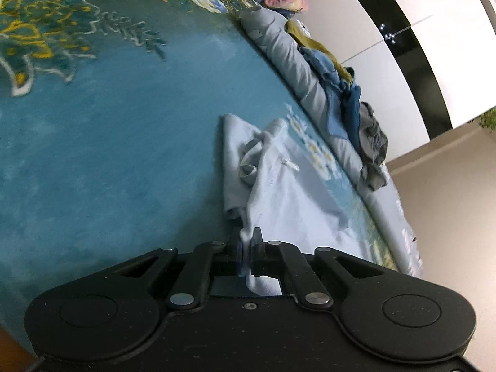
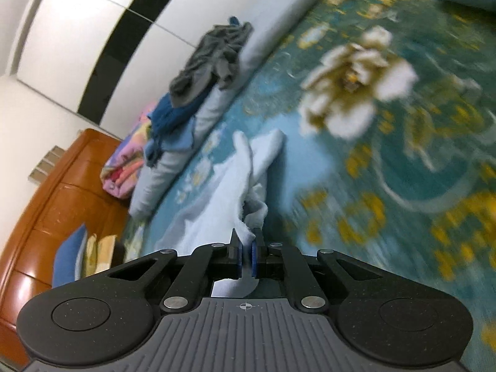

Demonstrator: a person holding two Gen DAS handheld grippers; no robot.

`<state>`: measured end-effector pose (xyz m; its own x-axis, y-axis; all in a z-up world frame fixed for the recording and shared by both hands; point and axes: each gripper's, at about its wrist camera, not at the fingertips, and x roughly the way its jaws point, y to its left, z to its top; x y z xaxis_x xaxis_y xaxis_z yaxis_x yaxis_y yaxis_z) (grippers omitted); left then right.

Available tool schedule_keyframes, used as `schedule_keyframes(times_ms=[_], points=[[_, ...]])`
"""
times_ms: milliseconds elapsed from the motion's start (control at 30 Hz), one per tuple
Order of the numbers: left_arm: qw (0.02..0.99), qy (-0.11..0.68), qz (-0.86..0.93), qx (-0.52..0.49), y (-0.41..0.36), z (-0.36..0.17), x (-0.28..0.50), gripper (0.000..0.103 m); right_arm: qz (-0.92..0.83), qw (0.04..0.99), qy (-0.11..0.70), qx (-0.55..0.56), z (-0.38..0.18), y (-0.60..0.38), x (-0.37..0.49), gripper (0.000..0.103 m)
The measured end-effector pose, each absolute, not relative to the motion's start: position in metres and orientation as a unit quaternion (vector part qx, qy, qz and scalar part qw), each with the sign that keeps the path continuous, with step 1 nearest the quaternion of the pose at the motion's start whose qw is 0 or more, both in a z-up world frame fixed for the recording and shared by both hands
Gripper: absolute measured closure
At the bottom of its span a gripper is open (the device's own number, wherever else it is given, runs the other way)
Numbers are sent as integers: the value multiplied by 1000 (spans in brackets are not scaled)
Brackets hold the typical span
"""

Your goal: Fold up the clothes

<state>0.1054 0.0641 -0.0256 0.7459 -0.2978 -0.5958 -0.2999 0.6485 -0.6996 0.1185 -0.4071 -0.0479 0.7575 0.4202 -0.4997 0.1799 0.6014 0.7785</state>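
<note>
A pale blue garment [image 1: 279, 192] lies crumpled on a teal floral bedspread [image 1: 108, 130]. My left gripper [image 1: 247, 238] is shut on an edge of this garment, with cloth pinched between its pads. In the right wrist view the same pale blue garment [image 2: 229, 186] stretches away from me over the bedspread [image 2: 387, 142]. My right gripper [image 2: 246, 245] is shut on another edge of it, and a fold of cloth stands up between the blue pads. The right wrist view is blurred by motion.
A heap of clothes, grey [image 1: 373, 145], dark blue [image 1: 350, 105] and olive [image 1: 319, 49], lies on a rolled grey quilt [image 1: 297, 62] at the bed's far edge. A pink patterned bundle [image 2: 124, 167] and a wooden headboard [image 2: 49, 204] stand beyond. White wardrobe doors [image 2: 71, 31] are behind.
</note>
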Motion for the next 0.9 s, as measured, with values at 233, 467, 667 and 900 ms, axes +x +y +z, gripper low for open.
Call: schedule_keyframes(times_ms=[233,467,667,900], points=[[842,357,-35,-403,72,-28,101,89,61,821,367,433,-57,-405,114,97],[890,313,-60,-327,96,5,105,46,31,865,343,366,-30,-420,100,83],[917,304,-94,-240,83,18,171,18,49,894,332,297,-3,-412,157,66],[915,350,-115,-167,56,-3,255,18,82,912,367,165,-3,-371,256,65]])
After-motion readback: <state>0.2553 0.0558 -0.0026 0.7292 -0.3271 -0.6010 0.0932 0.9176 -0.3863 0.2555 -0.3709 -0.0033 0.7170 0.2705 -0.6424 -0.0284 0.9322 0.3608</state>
